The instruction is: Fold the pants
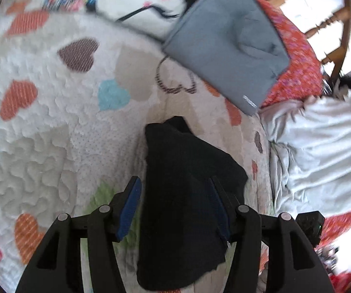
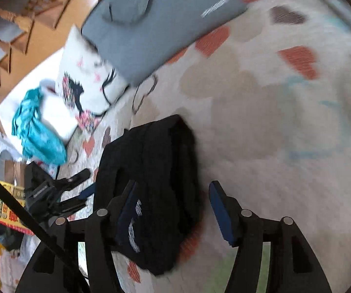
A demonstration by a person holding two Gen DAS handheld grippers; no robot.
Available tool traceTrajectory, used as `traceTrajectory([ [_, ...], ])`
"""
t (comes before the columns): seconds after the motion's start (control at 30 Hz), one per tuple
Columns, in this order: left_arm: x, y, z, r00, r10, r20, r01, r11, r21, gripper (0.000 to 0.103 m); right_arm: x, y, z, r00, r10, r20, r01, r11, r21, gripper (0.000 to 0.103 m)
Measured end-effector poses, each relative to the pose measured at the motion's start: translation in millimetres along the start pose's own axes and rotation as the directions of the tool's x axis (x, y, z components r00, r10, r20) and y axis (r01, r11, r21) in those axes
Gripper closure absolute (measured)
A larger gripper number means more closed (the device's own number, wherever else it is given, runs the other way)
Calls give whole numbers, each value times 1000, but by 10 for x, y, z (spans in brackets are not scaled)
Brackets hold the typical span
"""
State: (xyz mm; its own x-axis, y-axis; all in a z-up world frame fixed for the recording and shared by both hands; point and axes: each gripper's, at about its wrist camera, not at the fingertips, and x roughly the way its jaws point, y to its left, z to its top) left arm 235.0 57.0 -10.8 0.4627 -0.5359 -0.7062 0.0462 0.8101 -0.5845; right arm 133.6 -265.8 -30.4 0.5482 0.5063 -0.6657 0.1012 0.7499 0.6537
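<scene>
A: Well, what fills my views?
B: The bed's heart-print quilt [image 1: 53,127], then a grey case [image 1: 224,48] in the upper part of the frame.
A: And the pants?
B: The black pants [image 1: 187,207] lie bunched at lower centre, between my left hand-held gripper's [image 1: 175,210] parted jaws. My right hand-held gripper [image 2: 173,212] stands wide over them.

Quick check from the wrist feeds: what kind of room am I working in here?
Most likely a bedroom: the pants lie on a heart-print quilt, with a pillow beside it and rumpled sheets at the edge.
</scene>
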Motion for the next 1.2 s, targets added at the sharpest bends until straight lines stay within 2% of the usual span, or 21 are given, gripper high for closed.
traceTrajectory([
  [0.17, 135, -334, -199, 999, 28, -36, -25, 996, 86, 47, -76, -178, -432, 999, -47, 14, 46, 999, 17, 34],
  [0.23, 230, -392, -236, 998, 53, -33, -50, 994, 100, 45, -85, -190, -447, 998, -53, 28, 52, 998, 20, 34],
  [0.33, 360, -364, -202, 995, 100, -10, -98, 991, 87, 43, -42, -192, -441, 998, -66, 23, 66, 998, -4, 27],
  [0.47, 503, -263, -126, 976, 219, -5, -218, 971, 97, 42, 0, -150, -453, 998, -60, 28, 62, 997, -43, 17],
  [0.5, 506, -243, -120, 975, 223, -11, -221, 971, 92, 42, 21, -107, -472, 997, -73, 29, 75, 995, -69, 16],
  [0.63, 335, -291, -155, 978, 208, -6, -207, 975, 83, 42, 91, 14, -513, 995, -94, 27, 97, 985, -140, 6],
  [0.73, 70, -439, -285, 981, 191, 40, -194, 973, 124, 42, 110, 14, -508, 997, -67, 27, 70, 988, -138, 1],
  [0.87, -343, -630, -561, 974, 177, 138, -202, 959, 200, 42, 126, -3, -492, 998, -57, 7, 57, 989, -136, 0],
  [1.0, -650, -679, -816, 965, 166, 201, -209, 954, 215, 42, 172, 74, -511, 996, -92, -16, 87, 978, -187, 0],
  [1.13, -732, -730, -992, 958, 191, 215, -242, 939, 246, 42, 121, 42, -509, 997, -80, 4, 80, 985, -151, 1],
  [1.2, -698, -748, -1042, 959, 204, 198, -252, 934, 254, 42, 48, 12, -509, 995, -96, 22, 98, 988, -117, 7],
])
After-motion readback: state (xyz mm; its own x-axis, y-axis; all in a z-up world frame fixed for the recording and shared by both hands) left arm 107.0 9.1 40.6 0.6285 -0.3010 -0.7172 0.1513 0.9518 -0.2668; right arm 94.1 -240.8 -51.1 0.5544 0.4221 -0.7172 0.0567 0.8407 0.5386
